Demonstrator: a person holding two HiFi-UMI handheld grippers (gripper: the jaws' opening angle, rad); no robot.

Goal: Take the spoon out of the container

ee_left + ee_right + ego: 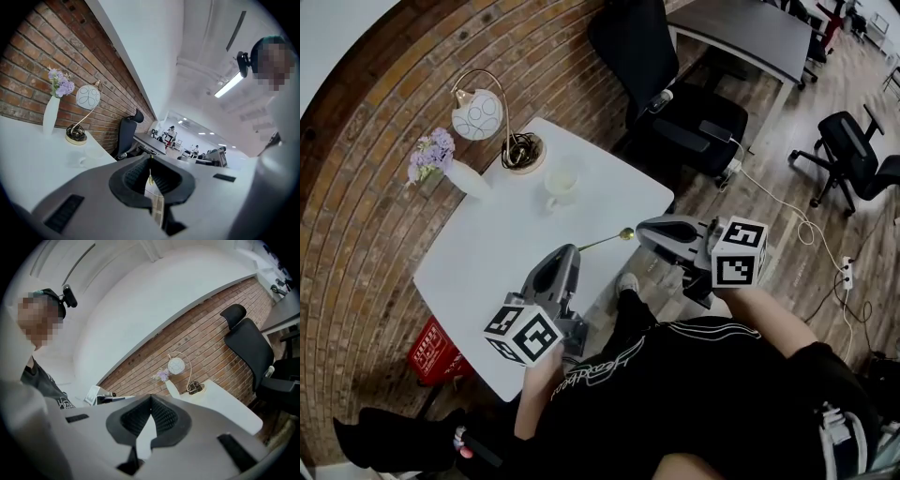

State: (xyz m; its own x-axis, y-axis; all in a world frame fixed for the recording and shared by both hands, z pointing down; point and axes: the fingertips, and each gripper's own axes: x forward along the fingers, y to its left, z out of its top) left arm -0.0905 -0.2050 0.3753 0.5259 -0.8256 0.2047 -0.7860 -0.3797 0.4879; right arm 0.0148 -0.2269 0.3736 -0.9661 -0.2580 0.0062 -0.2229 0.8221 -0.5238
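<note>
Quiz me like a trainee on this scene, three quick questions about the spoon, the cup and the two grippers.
1. True or false: the spoon lies inside the white cup.
2. Which gripper holds the spoon? A) the left gripper B) the right one C) neither
3. Fill in: beside the globe lamp stands a white vase of ____ flowers.

Key:
1. False. The spoon is out of the cup, held in the air.
2. A. The thin handle is clamped between its jaws. The right gripper has its jaws together on nothing.
3. Purple.
</note>
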